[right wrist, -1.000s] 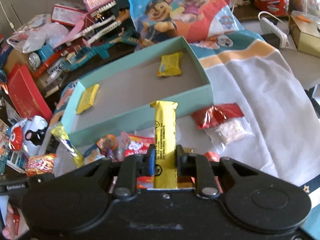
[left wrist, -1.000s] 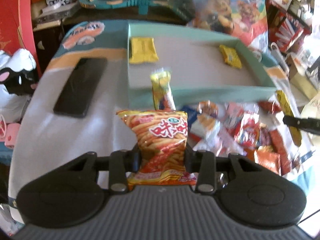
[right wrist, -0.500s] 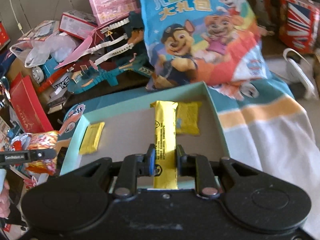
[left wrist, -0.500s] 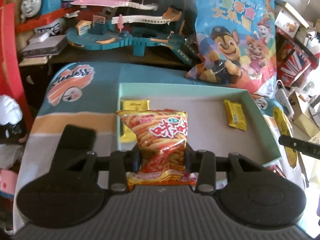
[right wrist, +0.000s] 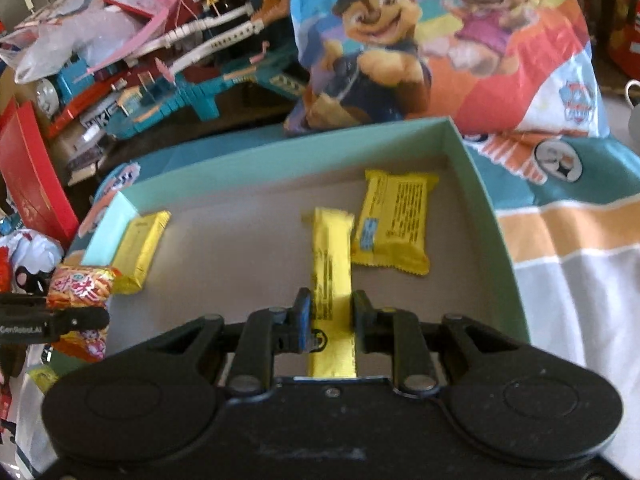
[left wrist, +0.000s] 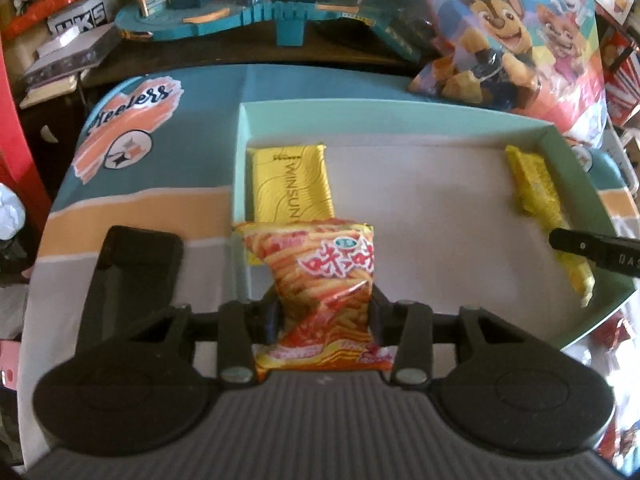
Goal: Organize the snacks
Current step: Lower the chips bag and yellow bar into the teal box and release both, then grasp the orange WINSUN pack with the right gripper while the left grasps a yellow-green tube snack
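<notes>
Two hand-held grippers work over a shallow mint-green box [left wrist: 240, 152] that sits on a striped cloth [left wrist: 132, 208] covering a table. The left gripper [left wrist: 324, 312] has its jaws closed on the lower part of an orange and red chip bag [left wrist: 320, 280], holding it upright above the near left corner of the box. Just beyond the bag, a flat gold packet [left wrist: 292, 188] lies inside the box against its left wall. The right gripper [right wrist: 328, 316] has its jaws closed on a long yellow snack bar [right wrist: 332, 264], which points forward over the box floor. Beside the bar's far end, a square yellow packet [right wrist: 394, 226] lies near the right wall. A large cartoon-dog bag [right wrist: 420, 40] stands behind the box, beside a teal toy track [left wrist: 224, 20].
</notes>
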